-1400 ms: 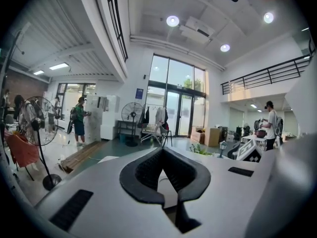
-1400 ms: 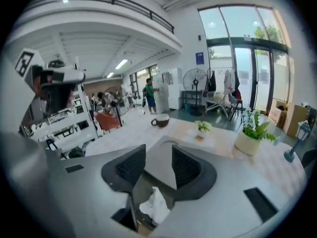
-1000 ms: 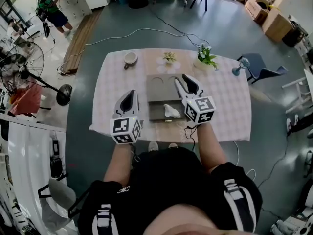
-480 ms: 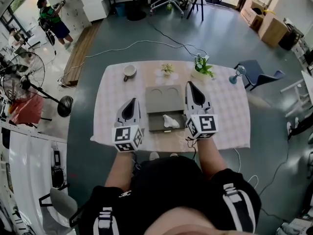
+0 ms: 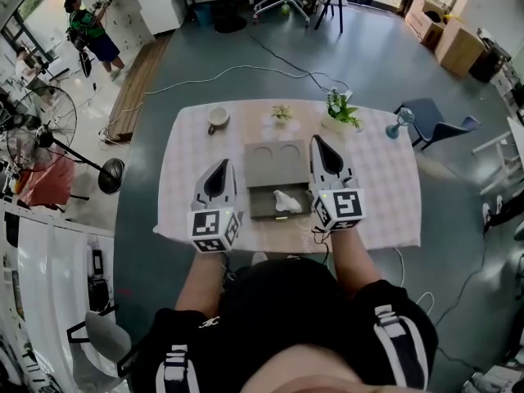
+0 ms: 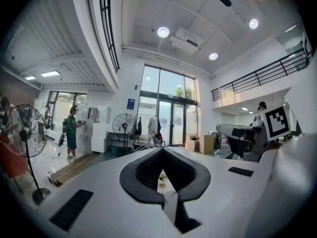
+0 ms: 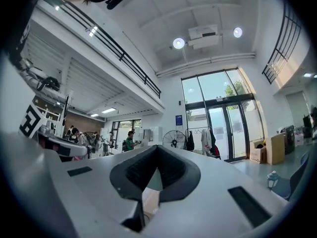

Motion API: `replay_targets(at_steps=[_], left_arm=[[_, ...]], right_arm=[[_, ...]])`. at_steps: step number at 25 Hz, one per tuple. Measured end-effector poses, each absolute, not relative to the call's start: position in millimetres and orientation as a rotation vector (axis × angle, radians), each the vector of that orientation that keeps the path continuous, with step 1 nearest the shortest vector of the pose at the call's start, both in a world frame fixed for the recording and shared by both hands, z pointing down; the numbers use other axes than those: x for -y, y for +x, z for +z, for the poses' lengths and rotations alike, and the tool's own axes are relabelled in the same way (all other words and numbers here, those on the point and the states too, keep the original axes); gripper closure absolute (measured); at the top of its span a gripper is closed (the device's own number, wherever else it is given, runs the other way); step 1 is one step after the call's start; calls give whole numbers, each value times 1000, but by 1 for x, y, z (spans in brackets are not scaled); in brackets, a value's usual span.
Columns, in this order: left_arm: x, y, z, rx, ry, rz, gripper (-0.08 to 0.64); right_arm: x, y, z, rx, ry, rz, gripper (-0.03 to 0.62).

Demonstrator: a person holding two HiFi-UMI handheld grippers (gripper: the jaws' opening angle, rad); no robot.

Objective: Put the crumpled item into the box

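Observation:
In the head view a grey box [image 5: 275, 164] stands in the middle of the table [image 5: 377, 178], its open front tray facing me. The white crumpled item [image 5: 286, 201] lies inside that tray, free of both grippers. My left gripper [image 5: 222, 165] hovers left of the box, its jaws together and empty. Just right of the box my right gripper [image 5: 316, 141] is shut, with nothing in it. Both gripper views look out level across the room; the left gripper [image 6: 162, 150] and the right gripper [image 7: 157, 147] show their tips meeting.
At the table's far edge stand a cup [image 5: 218, 118], a small plant [image 5: 282, 113] and a larger potted plant [image 5: 341, 108]. A blue chair [image 5: 434, 115] is beyond the right corner, a floor fan [image 5: 33, 125] at the left. A person [image 5: 90, 27] stands far back left.
One second ago my right gripper stood open over the box beside the crumpled item; now it is shut and drawn off to the box's right. The item stays in the tray.

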State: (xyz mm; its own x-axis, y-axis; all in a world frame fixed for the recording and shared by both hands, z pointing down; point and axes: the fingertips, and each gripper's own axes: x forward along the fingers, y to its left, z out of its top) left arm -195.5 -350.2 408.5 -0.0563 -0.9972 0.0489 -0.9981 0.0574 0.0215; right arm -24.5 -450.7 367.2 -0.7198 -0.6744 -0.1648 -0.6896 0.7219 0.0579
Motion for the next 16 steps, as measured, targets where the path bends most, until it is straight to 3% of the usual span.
replay_targets(at_steps=[16], left_arm=[[352,-191,406,2264,2125,27,560]], right_arm=[[455,-25,385,-2832,-1111,147,591]])
